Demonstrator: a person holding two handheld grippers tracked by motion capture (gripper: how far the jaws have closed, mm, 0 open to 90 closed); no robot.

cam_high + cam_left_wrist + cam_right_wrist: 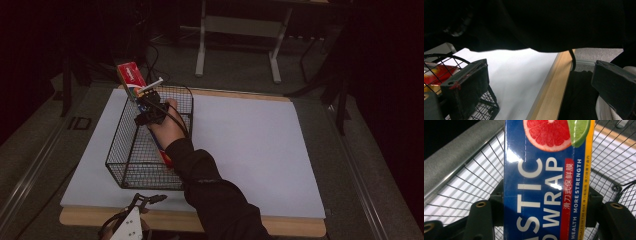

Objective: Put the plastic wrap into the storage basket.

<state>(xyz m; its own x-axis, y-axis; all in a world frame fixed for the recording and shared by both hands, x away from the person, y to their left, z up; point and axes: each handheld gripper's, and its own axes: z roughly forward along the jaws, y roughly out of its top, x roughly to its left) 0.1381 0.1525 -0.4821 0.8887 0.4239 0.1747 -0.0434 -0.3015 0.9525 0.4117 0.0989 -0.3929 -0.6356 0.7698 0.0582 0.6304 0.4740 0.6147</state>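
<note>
Gripping plastic wrap box [546, 182], label legible.

Dim room, grey floor [40, 145] all round; a pale-legged bench [240, 30] stands behind the wood-edged table [300, 227].

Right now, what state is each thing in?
Plastic wrap box: gripped, tilted, far end sticking out over the basket's far rim.
Right claw: shut on the box.
Left claw: open, holding nothing, at the table's near edge.
Wire basket: upright on the white sheet.
</note>
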